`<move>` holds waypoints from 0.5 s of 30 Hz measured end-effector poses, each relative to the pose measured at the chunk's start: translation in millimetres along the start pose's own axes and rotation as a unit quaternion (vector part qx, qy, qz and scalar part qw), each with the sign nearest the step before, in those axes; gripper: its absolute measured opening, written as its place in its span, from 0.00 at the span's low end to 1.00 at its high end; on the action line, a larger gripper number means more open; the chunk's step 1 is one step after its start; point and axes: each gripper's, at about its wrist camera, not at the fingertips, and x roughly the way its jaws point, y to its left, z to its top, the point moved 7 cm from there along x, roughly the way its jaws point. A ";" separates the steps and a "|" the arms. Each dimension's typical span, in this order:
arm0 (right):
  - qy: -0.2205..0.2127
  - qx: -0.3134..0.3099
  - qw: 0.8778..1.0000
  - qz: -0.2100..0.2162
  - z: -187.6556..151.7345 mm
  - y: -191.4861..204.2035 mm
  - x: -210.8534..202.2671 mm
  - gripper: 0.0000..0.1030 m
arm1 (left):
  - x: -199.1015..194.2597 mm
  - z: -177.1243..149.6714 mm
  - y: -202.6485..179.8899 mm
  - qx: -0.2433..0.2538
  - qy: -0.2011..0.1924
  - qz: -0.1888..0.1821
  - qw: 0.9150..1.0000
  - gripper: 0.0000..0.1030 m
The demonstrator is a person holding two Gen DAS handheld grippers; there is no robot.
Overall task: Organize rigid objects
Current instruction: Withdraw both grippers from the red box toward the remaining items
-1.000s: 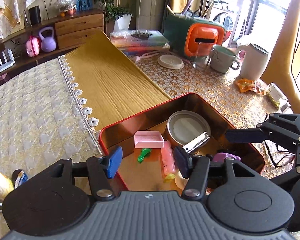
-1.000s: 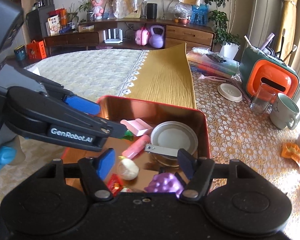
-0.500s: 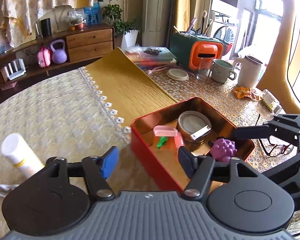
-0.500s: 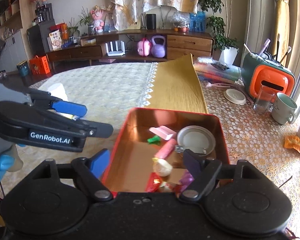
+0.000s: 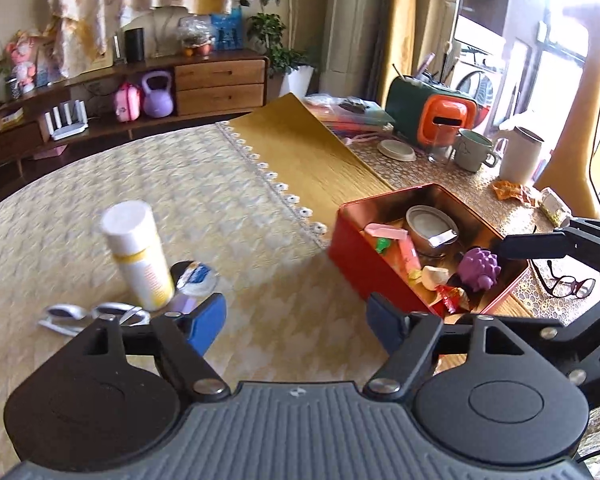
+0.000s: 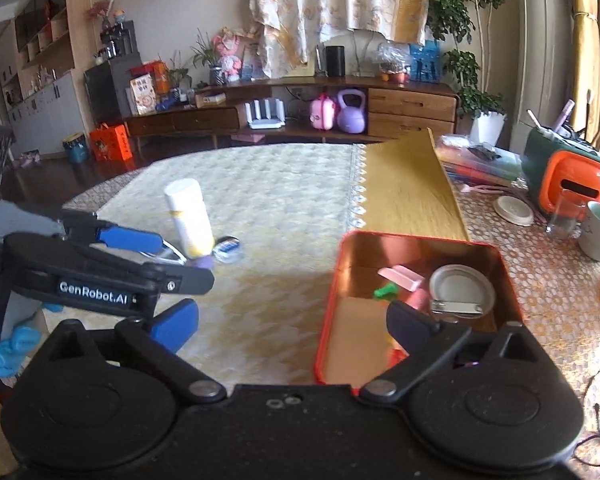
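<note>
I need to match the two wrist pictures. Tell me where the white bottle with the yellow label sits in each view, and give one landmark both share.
Left wrist: the white bottle stands left of centre on the tablecloth, upright, beyond the left gripper.
Right wrist: the bottle stands left of centre, far from the lens.
Shared landmark: the red tin, to the bottle's right in both.

White cylindrical bottle with yellow label point(image 5: 138, 254): motion-blurred, label unreadable. Silver-framed sunglasses point(image 5: 90, 316): partly behind left gripper's body. Purple object at bottle's base point(image 6: 202, 262): mostly hidden, can't identify. Red metal tin point(image 6: 329, 312): near contents blocked by right gripper's finger.
</note>
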 end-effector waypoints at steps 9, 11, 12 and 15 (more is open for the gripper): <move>-0.002 -0.004 1.000 0.012 4.1 26.4 9.5 1.00 | -27.5 -18.3 41.8 -0.024 -0.028 0.047 0.998 0.80; 0.000 -0.003 1.000 0.013 4.3 30.1 13.4 1.00 | -32.7 -23.2 52.5 -0.031 -0.033 0.057 0.997 0.80; 0.002 -0.003 1.000 0.014 4.1 32.3 15.3 1.00 | -34.3 -25.4 58.0 -0.036 -0.034 0.062 0.997 0.80; 0.008 -0.005 1.000 0.014 4.5 38.0 22.7 1.00 | -35.3 -32.4 76.6 -0.052 -0.030 0.075 0.995 0.80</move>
